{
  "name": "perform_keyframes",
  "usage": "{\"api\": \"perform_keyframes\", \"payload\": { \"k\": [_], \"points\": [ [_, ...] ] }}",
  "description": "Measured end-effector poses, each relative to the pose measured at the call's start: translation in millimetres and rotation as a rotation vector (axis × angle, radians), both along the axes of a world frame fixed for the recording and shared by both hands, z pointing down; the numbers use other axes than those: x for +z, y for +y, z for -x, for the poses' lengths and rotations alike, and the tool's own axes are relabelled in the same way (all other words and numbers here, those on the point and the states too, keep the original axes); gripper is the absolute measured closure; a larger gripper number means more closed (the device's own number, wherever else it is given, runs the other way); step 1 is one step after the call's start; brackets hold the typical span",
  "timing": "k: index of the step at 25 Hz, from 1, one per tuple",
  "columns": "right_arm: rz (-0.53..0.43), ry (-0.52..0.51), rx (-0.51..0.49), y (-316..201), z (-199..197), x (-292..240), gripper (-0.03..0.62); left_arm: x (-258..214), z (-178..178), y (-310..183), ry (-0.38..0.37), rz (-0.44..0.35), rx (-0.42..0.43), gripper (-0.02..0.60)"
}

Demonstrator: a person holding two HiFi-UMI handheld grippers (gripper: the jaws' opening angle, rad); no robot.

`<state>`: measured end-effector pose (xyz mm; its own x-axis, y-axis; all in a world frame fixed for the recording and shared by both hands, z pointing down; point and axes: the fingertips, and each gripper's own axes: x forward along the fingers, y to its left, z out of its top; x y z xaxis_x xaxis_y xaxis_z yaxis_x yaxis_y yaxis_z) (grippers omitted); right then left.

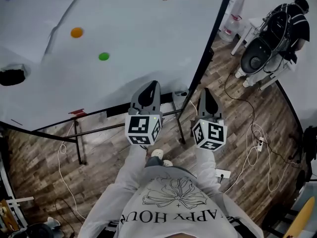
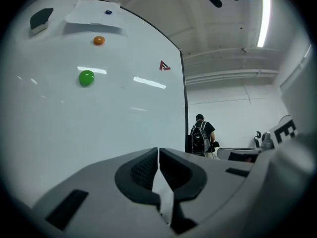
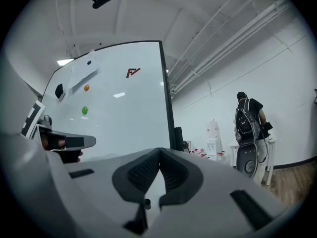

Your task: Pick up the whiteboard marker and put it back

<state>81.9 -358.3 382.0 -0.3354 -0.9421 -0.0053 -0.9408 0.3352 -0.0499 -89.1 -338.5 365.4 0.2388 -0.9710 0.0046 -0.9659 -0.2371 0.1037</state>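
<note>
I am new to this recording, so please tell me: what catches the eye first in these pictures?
A large white whiteboard fills the space ahead, with a round green magnet and a round orange magnet on it. Before it, the left gripper and the right gripper are both shut and empty. A person with a black backpack stands far right, back turned.

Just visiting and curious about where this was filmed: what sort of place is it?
Probably a lab or workshop rather than a home. A large whiteboard with coloured magnets stands on a wood-look floor strewn with cables, and bare pipes run under the white ceiling.
</note>
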Motion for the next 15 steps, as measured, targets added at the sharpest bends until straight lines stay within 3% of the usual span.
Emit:
{"api": "perform_keyframes", "payload": {
  "k": [15],
  "points": [
    [-0.003,-0.009,-0.02,17,15,-2,0.591,-3,11,22,-0.003,-0.004,-0.023,0.569]
  ]
}}
